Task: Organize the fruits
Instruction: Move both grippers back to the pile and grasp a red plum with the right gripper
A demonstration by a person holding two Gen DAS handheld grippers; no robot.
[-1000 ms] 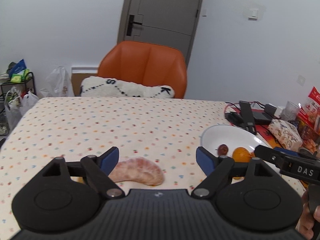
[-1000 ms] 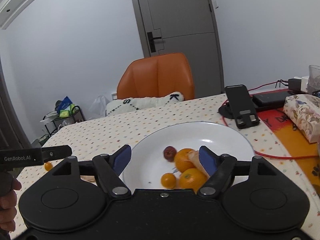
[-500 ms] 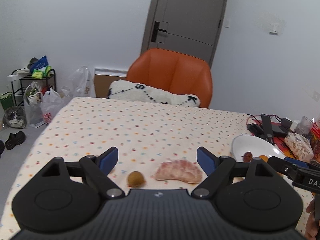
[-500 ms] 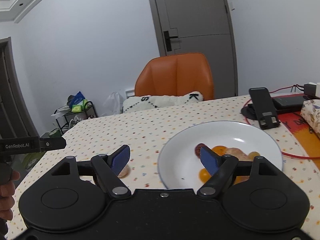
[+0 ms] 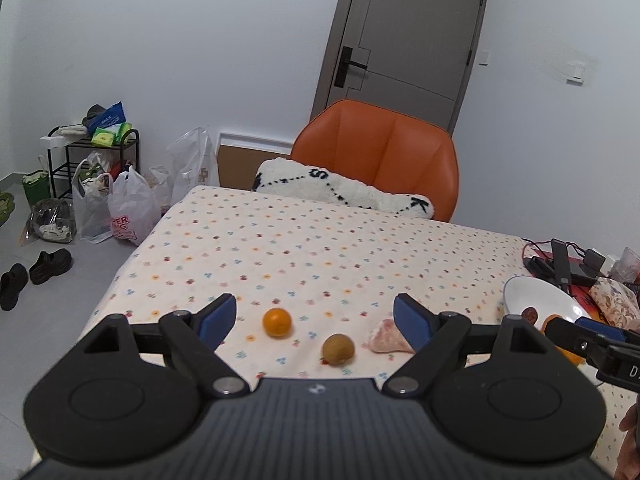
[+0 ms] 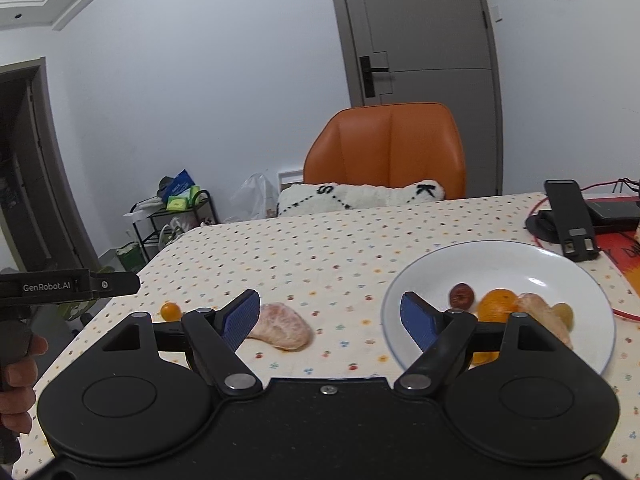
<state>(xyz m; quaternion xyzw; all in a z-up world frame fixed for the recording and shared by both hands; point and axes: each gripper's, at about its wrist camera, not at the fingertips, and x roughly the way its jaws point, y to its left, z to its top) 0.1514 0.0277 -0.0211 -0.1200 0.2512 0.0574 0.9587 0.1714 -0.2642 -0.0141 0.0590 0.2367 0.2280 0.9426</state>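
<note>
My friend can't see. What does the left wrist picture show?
An open left hand-held gripper hovers over a dotted cream tablecloth, with a small round orange fruit, a brownish round fruit and a pink peeled citrus piece lying ahead. A white plate sits far right.

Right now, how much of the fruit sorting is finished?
Partly done: the white plate already holds several fruits. Both the left gripper and right gripper are open and empty. Left on the tablecloth: small orange, brown fruit, pink peeled segment.
</note>
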